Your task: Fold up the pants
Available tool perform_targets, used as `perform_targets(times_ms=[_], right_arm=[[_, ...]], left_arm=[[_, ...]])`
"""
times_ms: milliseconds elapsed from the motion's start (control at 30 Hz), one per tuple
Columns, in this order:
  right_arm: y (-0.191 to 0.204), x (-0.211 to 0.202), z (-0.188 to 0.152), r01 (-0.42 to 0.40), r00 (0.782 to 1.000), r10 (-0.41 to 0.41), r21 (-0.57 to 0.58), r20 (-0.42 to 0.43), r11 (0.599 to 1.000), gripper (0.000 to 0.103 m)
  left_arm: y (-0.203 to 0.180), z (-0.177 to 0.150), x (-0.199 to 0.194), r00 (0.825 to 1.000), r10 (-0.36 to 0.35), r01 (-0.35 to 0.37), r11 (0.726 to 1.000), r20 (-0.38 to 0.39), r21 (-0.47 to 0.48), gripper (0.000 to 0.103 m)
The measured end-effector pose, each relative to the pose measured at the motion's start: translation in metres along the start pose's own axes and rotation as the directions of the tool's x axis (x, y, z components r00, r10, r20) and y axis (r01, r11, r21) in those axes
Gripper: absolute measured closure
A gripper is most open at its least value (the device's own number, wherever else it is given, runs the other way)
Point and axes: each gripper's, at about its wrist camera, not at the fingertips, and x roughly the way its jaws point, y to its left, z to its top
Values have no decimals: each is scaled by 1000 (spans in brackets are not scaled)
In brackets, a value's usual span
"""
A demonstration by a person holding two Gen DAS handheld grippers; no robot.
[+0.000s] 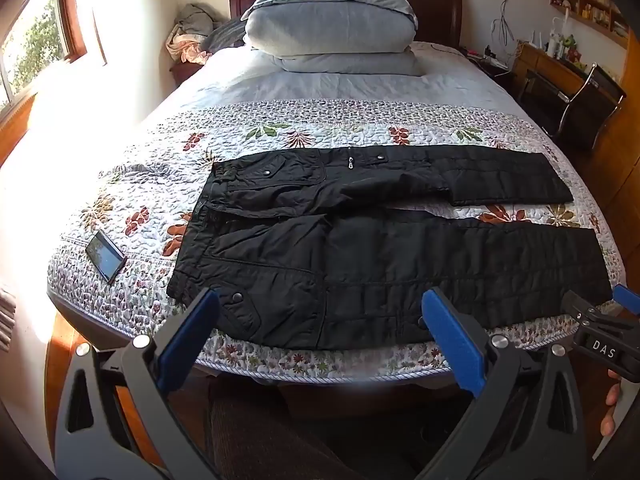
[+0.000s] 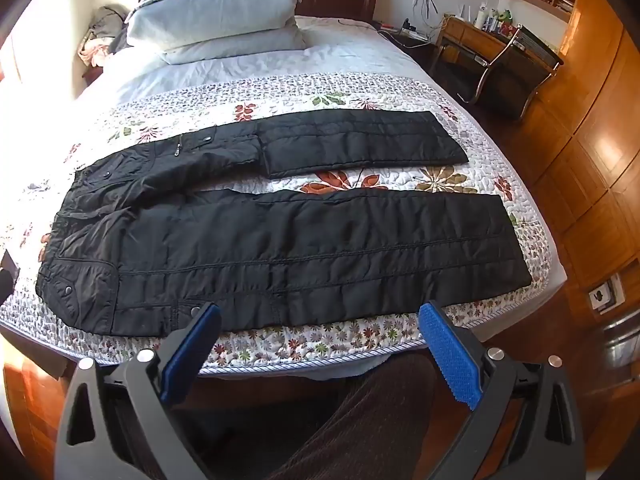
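Observation:
Black padded pants (image 1: 360,240) lie flat across the foot of the bed, waist to the left, both legs stretched to the right and slightly apart. They also show in the right wrist view (image 2: 280,232). My left gripper (image 1: 320,312) is open and empty, just in front of the near leg's edge, toward the waist end. My right gripper (image 2: 320,324) is open and empty, in front of the near leg's edge around its middle. The right gripper also shows at the left wrist view's right edge (image 1: 600,320).
The floral quilt (image 1: 280,128) covers the bed. A phone (image 1: 106,256) lies left of the waist. Stacked pillows (image 1: 332,28) sit at the head. A chair (image 2: 504,68) and desk (image 2: 472,32) stand to the right. My brown-trousered leg (image 2: 360,420) is below.

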Motion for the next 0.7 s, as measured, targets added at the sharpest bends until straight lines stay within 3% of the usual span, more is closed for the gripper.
perform_targets(times_ms=[700], right_arm=[[2,10,-3,-8,999,8,-10,-33,1000,3]], left_arm=[[7,-10,16,998,19,-18,1000,-52,10,2]])
